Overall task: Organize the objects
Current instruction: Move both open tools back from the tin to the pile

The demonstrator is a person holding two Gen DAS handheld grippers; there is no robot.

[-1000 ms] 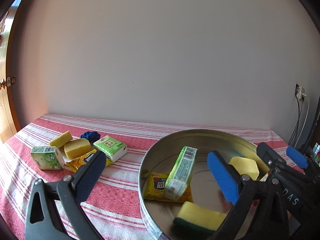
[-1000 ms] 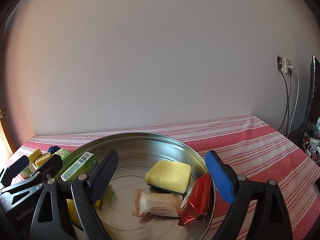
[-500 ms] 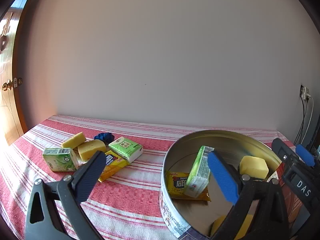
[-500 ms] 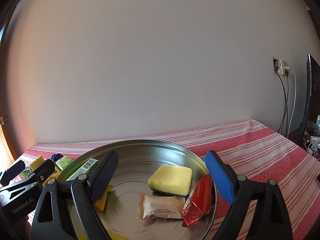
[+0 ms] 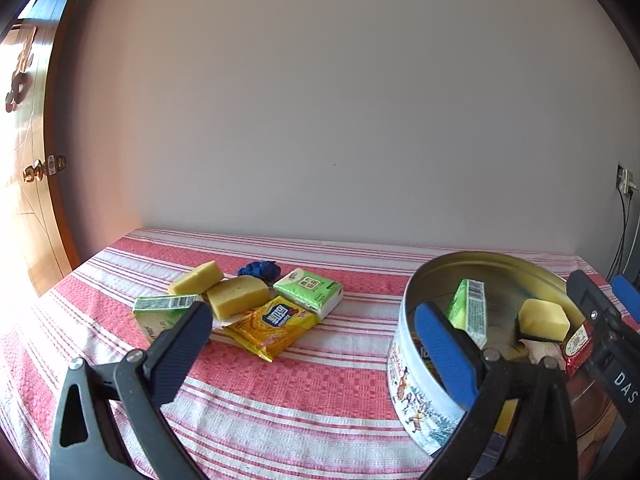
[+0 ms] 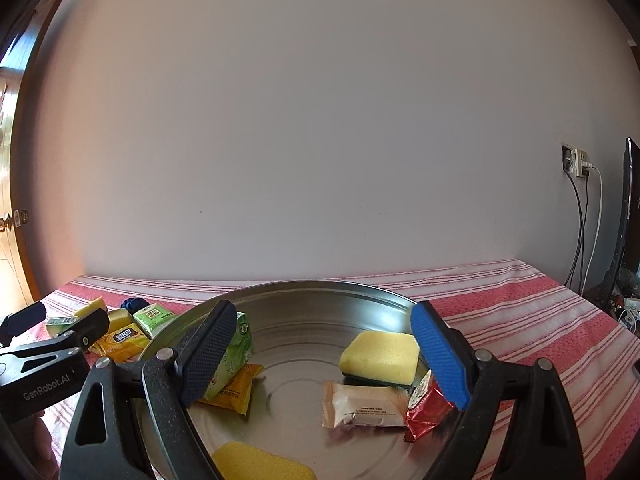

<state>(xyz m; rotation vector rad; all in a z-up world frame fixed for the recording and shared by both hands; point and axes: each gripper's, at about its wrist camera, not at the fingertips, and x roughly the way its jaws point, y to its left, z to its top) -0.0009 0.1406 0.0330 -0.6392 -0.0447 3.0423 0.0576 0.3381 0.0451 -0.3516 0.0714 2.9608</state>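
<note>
A round metal tin (image 5: 416, 380) (image 6: 304, 300) stands on the striped cloth. Inside lie a green pack (image 6: 234, 354), a yellow packet (image 6: 234, 390), a yellow sponge (image 6: 380, 356), a pale wrapped snack (image 6: 364, 404), a red packet (image 6: 426, 408) and another sponge (image 6: 260, 464). Left of the tin sit two yellow sponges (image 5: 238, 294), a green tissue pack (image 5: 310, 290), a yellow snack packet (image 5: 272, 326), a green carton (image 5: 160, 314) and a blue bundle (image 5: 259, 269). My left gripper (image 5: 316, 352) is open and empty, left of the tin. My right gripper (image 6: 324, 356) is open and empty over the tin.
The wall runs along the back of the table. A wooden door (image 5: 24, 184) stands at the left. A wall socket with cables (image 6: 578, 184) and a dark screen edge (image 6: 624, 216) are at the right. Striped cloth (image 6: 520, 312) lies right of the tin.
My left gripper has drawn back and swung left, out of the tin, so the loose pile now sits ahead of it. My right gripper has pulled back slightly.
</note>
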